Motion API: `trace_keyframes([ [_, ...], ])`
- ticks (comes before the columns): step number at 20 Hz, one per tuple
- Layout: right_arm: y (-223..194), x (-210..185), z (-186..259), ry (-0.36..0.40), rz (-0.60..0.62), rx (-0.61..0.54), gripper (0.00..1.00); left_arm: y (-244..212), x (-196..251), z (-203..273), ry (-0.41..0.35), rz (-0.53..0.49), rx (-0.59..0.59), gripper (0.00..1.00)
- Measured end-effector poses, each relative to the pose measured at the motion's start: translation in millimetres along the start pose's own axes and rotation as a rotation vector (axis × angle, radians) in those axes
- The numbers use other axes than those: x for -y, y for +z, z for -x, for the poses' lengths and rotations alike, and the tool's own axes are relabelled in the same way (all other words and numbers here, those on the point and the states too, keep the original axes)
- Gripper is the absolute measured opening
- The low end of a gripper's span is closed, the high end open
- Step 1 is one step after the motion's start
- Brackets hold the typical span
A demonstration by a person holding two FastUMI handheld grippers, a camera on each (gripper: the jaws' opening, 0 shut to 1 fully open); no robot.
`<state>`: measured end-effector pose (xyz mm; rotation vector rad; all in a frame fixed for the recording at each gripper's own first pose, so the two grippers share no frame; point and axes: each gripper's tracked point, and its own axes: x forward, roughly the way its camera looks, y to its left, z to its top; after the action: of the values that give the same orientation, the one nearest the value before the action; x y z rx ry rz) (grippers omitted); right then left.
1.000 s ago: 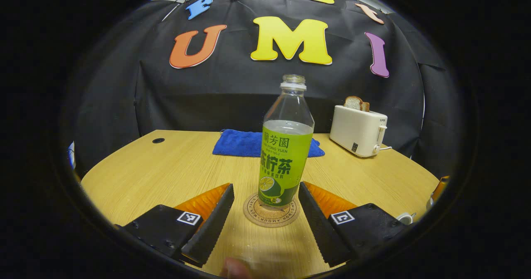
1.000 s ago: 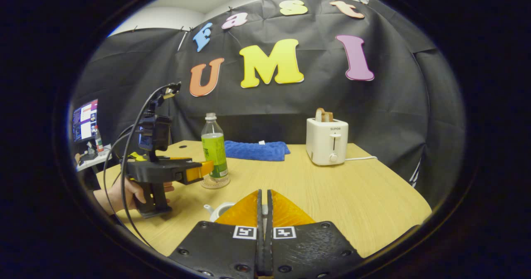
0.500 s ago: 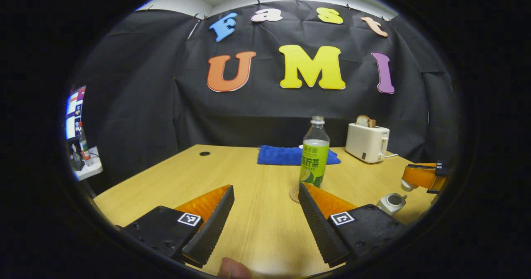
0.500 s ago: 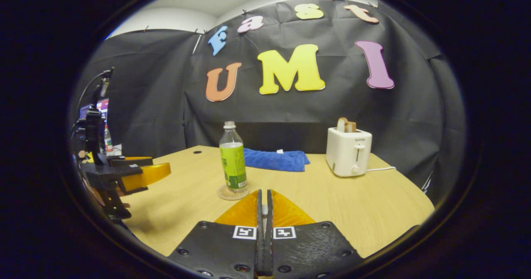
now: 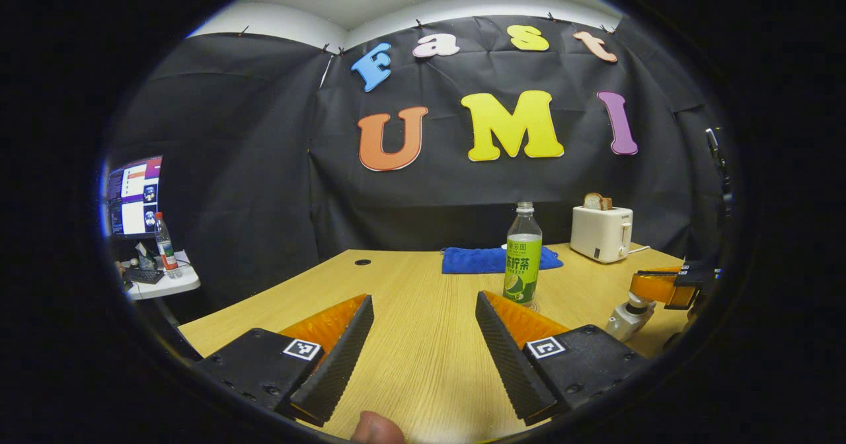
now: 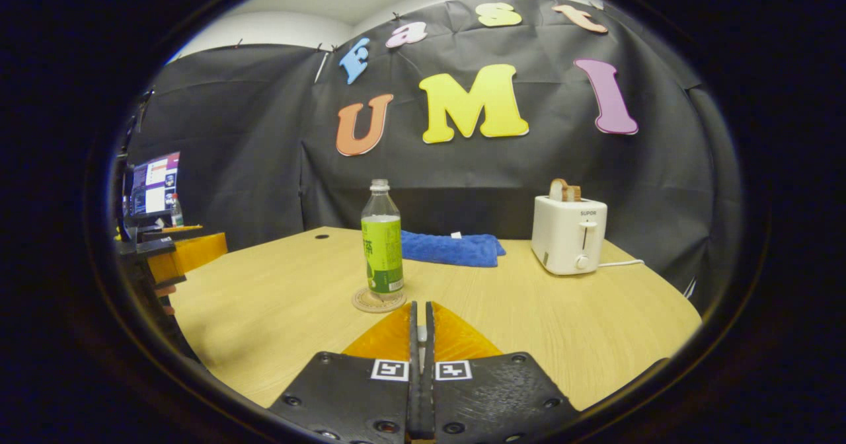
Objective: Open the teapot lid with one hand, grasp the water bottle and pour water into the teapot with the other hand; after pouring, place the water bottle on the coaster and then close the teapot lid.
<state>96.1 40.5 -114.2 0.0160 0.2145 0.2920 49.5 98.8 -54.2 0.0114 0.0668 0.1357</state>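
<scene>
A: Left hand-held gripper (image 5: pixel 423 338)?
B: Fingers spread wide, nothing between them. It sits over bare wooden surface (image 5: pixel 423 365), near the front edge. A fingertip pokes in at the bottom of the left gripper view.

A: Water bottle?
B: Water bottle (image 6: pixel 382 239) stands upright on the round cork coaster (image 6: pixel 377 300), uncapped, green label, liquid about level with the label's top. Left gripper view has it past the left gripper's right finger, well apart from it. Neither gripper touches it.

A: Right hand-held gripper?
B: Right hand-held gripper (image 6: pixel 421 338) has its fingers pressed almost together, with something small and pale just showing in the slit. Looks like the lid knob, can't confirm. In the left gripper view it sits at the far right edge, its fingers right over the white teapot (image 5: pixel 628 318) and on the knob at its top.

A: Lid on or off?
B: Looks seated on the pot, but it's small and at the rim of the view, can't tell for sure.

A: Background?
B: Blue cloth (image 6: pixel 453 249) behind the bottle, white toaster (image 6: pixel 568 236) with bread in it to the right, monitor (image 5: pixel 134 195) on a side desk far left.
</scene>
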Motion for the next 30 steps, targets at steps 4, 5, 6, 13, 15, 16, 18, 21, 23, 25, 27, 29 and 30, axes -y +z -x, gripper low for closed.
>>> trace_keyframes([
  [4,-7,-2,1,0.003,-0.010,-0.006,0.00,4,5,3,-0.011,-0.003,0.005,0.97],
  [5,-7,-2,1,0.001,-0.011,-0.006,0.00,5,7,3,-0.014,-0.001,0.005,0.97],
  [6,-8,-1,1,-0.001,-0.011,-0.006,0.00,5,8,4,-0.018,0.000,0.004,0.97],
  [13,-13,1,0,-0.017,-0.006,-0.008,0.00,8,13,7,-0.029,0.001,0.007,0.97],
  [15,-14,1,-1,-0.021,0.000,-0.010,0.00,9,13,8,-0.031,0.001,0.007,0.97],
  [16,-14,-1,-2,-0.020,0.001,-0.014,0.00,9,14,7,-0.030,0.001,0.008,0.97],
  [18,-14,-2,-3,-0.021,0.007,-0.010,0.04,8,14,10,-0.032,0.003,0.006,0.97],
  [21,4,5,6,-0.043,-0.007,0.032,0.13,10,19,11,-0.038,0.003,0.003,0.97],
  [23,23,17,14,-0.081,-0.007,0.075,0.30,14,21,12,-0.045,0.005,0.008,0.97],
  [25,46,26,23,-0.115,0.005,0.119,0.60,19,30,12,-0.060,0.016,0.012,0.97],
  [27,71,36,42,-0.162,0.024,0.185,0.98,30,46,15,-0.083,0.022,0.023,0.97],
  [29,86,36,59,-0.180,0.023,0.240,0.92,44,65,20,-0.111,0.038,0.053,0.97],
  [30,88,38,69,-0.190,0.024,0.256,0.96,49,77,25,-0.135,0.048,0.063,0.97],
])
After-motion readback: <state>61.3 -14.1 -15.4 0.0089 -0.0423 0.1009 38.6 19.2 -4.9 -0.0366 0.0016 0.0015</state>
